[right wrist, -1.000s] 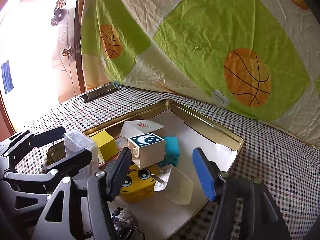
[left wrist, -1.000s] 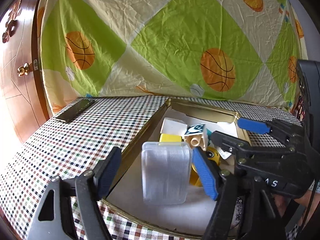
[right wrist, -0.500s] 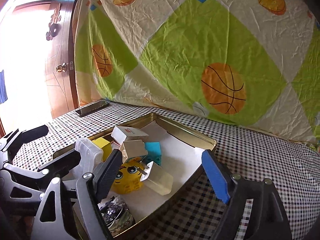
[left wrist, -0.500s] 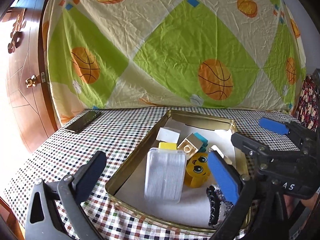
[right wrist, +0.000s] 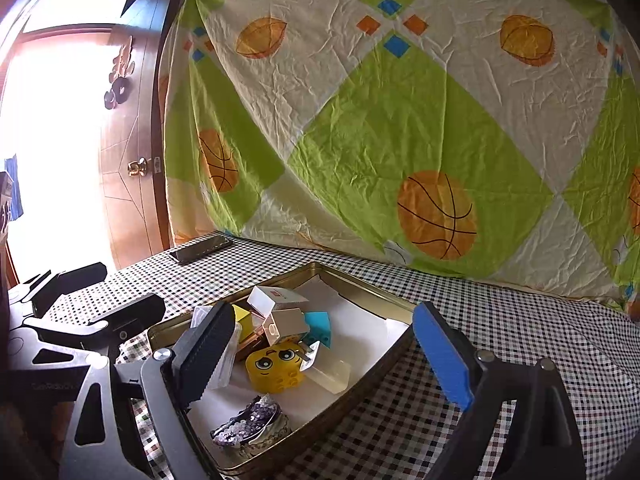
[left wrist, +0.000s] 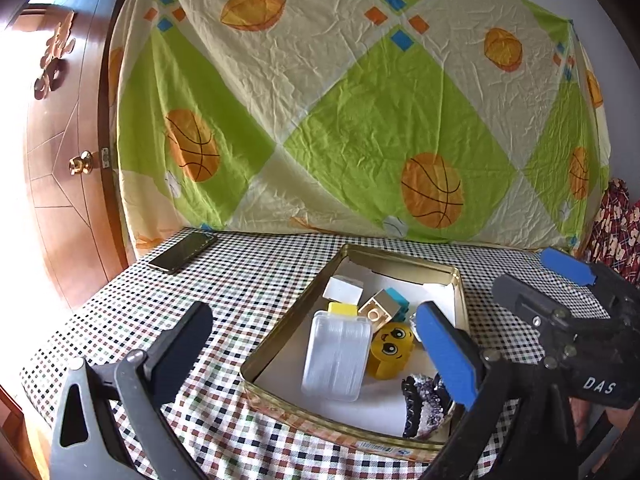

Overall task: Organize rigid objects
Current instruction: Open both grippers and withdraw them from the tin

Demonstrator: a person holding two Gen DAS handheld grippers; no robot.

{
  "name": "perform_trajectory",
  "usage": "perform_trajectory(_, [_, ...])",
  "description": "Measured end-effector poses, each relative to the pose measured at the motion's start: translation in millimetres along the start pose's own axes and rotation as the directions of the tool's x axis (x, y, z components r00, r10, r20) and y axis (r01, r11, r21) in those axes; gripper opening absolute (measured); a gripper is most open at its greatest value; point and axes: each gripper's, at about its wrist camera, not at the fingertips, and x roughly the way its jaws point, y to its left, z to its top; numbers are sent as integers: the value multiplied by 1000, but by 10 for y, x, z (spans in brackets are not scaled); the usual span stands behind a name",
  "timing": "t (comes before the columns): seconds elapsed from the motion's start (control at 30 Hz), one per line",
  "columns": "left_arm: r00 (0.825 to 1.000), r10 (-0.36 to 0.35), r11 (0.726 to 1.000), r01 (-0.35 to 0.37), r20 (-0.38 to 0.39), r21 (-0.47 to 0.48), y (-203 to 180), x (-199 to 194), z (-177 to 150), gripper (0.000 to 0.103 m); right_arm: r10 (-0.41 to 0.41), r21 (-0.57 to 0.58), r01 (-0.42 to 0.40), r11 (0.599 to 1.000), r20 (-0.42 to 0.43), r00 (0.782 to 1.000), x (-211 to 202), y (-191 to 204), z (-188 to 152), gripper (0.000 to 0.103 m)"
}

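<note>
We see a gold tin tray on the checked tabletop, holding the things to be sorted. A clear plastic box stands in it, with a yellow smiley block just beside it, a white box, a teal block and a sequined pouch near the front edge. Our left gripper hangs in front of the tray, fully released, nothing pressed between its pads. Our right gripper is empty too, its jaws opening. A phone lies far off on the tabletop, below a basketball-print sheet.
</note>
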Motion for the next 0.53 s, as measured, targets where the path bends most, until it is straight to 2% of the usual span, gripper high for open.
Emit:
perform_trajectory(0.17, [1000,2,1000,-3,-19,-28,93,59,-27,103,5,-25,-5,1000,0,1000,-8,83,-11,94])
perform_trajectory(0.53, [999,29,1000,-29,-13,4,69,93,-85,103,1,-19,-2,1000,-15,1000,12,65,-64,94])
